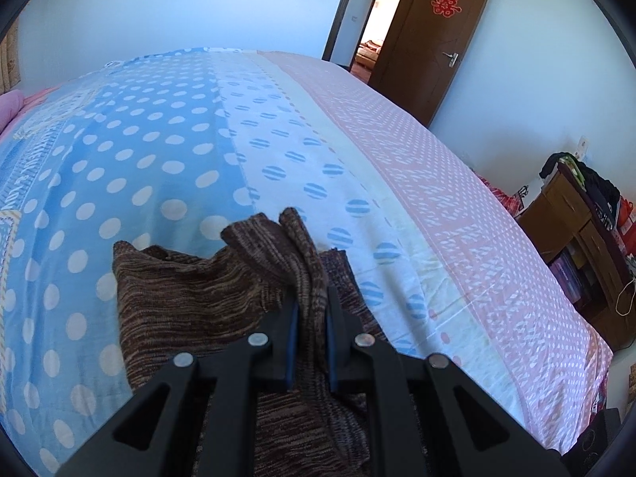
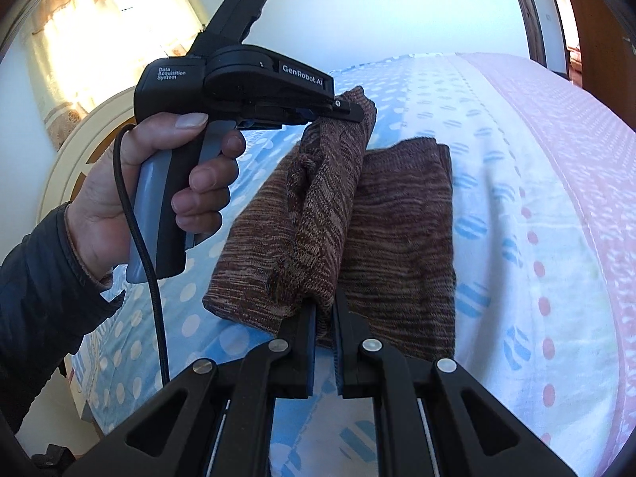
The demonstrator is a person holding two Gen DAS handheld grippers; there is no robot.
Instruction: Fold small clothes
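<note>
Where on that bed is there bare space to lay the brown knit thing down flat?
Free: the blue polka-dot stretch beyond the brown knit garment, and the pink band toward the door. Crowded: the near edge, where the left gripper and right gripper both pinch the garment.

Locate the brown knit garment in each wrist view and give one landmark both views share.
Left wrist view: brown knit garment at lower centre, an edge pinched in the left gripper.
Right wrist view: centre, a fold lifted between the right gripper and the left.
Shared landmark: polka-dot bedsheet.
</note>
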